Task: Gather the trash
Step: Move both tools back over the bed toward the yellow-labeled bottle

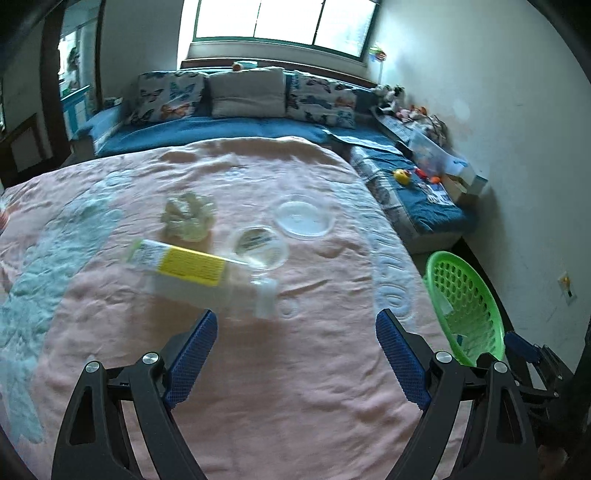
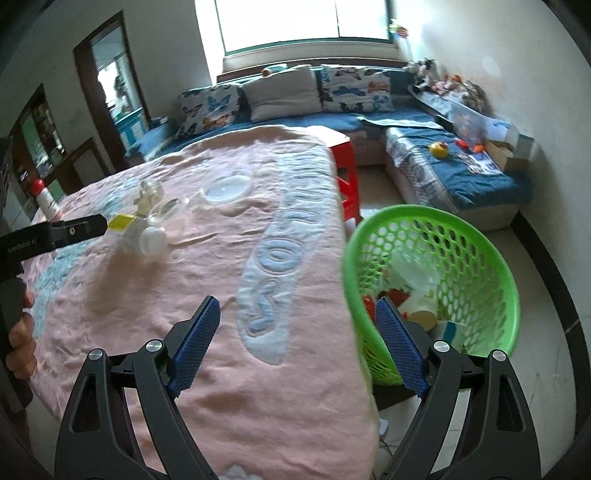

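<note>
Nearest in the left wrist view, the left claw [image 1: 295, 325] hangs over the pink blanket [image 1: 258, 369] with its blue pads spread wide and nothing between them. Just ahead of its left pad lies a clear plastic bottle [image 1: 207, 273] with a yellow label, on its side, its cap end towards the middle of the claw's gap. Beyond the bottle sits a clear round cup [image 1: 258, 245], touching or nearly touching it; the blur leaves that unclear. Left of the cup and a little farther off is a crumpled pale wrapper [image 1: 188, 218]. Right of the cup and farther still lies a flat clear lid [image 1: 303, 218].

The right claw [image 2: 297, 314] is likewise spread, empty, over the blanket's right edge. Its right pad overlaps the green basket [image 2: 480, 258], which stands on the floor beside the blanket and holds mixed rubbish, including clear plastic and a paper cup. Far to this claw's left, a hand [image 2: 20, 339] grips the other tool's handle.

Beyond the blanket, a red stool [image 2: 345, 173] stands at its far corner, and behind it runs a blue sofa [image 1: 221, 129] with butterfly cushions under a window [image 1: 280, 18].
</note>
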The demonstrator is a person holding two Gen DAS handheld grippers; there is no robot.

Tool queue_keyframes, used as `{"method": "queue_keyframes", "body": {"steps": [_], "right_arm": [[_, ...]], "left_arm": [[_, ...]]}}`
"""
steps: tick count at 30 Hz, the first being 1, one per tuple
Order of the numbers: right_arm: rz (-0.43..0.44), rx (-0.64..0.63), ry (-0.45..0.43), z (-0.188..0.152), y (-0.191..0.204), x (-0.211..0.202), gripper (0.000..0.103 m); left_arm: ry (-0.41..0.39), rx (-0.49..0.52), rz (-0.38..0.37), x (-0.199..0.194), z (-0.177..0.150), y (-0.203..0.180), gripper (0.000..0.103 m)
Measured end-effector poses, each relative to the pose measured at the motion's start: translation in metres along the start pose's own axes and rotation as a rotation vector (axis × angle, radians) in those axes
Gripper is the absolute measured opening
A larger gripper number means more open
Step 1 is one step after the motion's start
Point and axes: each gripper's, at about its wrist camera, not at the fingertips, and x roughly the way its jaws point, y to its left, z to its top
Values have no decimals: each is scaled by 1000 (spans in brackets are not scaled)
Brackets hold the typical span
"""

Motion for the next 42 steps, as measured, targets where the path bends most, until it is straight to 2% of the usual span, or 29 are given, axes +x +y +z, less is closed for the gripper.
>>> {"method": "queue_keyframes", "body": {"steps": [17, 25, 30, 35, 42], "right_arm": [[178, -222, 34, 26, 72, 40, 85], [279, -332, 55, 47, 114, 67, 85], [338, -405, 78, 58, 140, 85, 81], [401, -524, 90, 66, 174, 100, 80], [447, -625, 116, 76, 206, 125, 76]], "left_arm": [[-17, -147, 127, -30, -9, 97, 85], [-26, -190, 189, -45, -13, 130, 85], [-29, -223, 217, -52, -16, 150, 85], [-34, -251, 240, -56, -17, 167, 85], [-28, -280, 263, -54, -18, 184, 85]]}}
